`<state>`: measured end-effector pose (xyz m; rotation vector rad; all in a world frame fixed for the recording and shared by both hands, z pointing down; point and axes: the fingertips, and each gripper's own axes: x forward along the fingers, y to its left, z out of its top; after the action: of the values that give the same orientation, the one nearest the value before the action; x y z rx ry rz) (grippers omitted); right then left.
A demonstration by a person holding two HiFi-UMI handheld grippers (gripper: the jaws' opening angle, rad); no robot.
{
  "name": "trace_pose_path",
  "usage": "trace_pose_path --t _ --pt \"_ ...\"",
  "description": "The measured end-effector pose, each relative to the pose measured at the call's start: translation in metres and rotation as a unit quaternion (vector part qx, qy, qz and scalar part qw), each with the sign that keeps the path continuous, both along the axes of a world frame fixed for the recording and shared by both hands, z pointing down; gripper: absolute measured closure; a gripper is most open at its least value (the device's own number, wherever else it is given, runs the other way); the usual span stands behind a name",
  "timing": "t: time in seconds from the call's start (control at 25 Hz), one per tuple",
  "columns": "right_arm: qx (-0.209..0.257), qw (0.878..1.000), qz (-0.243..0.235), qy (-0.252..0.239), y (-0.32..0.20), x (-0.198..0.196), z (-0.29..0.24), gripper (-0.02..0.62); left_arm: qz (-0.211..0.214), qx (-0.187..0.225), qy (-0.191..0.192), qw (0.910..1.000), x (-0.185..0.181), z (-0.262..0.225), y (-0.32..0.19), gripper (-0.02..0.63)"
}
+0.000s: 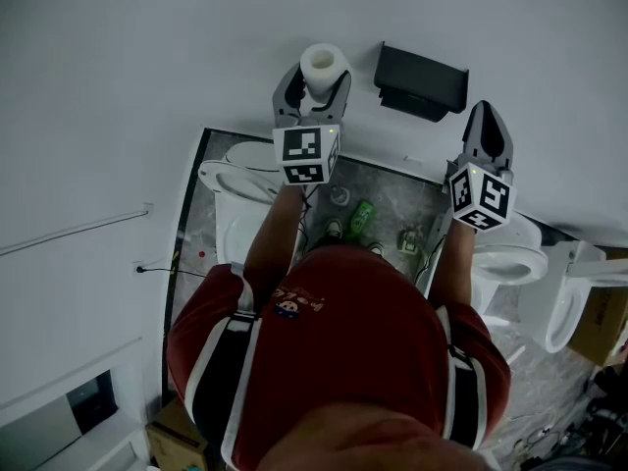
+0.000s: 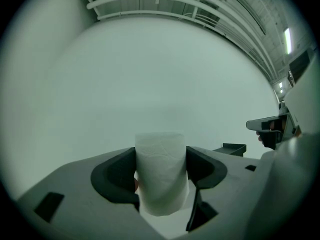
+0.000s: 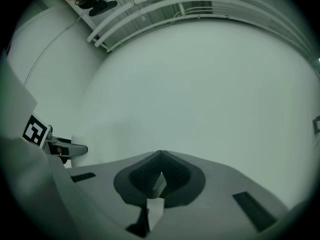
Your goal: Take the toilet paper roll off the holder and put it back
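1. Left claw (image 1: 312, 86) is clamped on the roll (image 1: 324, 64); its own view shows both pads pressing the roll's sides, with the roll upright between the jaws
2. That puts the roll off the holder (image 1: 420, 80), just to its left and close to the wall (image 1: 128, 77); as far as I can tell, roll and holder are not touching
3. Right claw (image 1: 488, 116) is closed on nothing, with its pads (image 3: 175, 176) meeting, and it hangs below and to the right of the holder
4. I judge the taking-off half done and the putting-back half in hand
5. Next I'd carry the roll right to the holder and line it up with the seat, which I can't make out from here, and only then ease the jaws apart
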<state>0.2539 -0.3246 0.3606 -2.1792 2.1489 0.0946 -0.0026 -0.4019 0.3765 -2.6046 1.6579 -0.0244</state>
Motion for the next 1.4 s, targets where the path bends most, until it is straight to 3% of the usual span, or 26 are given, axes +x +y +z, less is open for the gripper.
trace_pose_path --t 0.6,1.08,1.4 --pt "0.009 0.999 0.042 -0.005 0.015 0.026 -0.006 0.588 0.058 0.066 0.027 0.9958 0.045 -0.063 -0.006 0.274" --pt "0.008 0.996 0.092 -0.016 0.035 0.073 0.002 0.588 0.135 0.069 0.015 0.9884 0.123 -0.065 0.001 0.274" --pt "0.005 0.994 0.111 -0.022 0.038 0.085 0.008 0.588 0.157 0.047 -0.013 0.9863 0.147 -0.041 -0.003 0.273"
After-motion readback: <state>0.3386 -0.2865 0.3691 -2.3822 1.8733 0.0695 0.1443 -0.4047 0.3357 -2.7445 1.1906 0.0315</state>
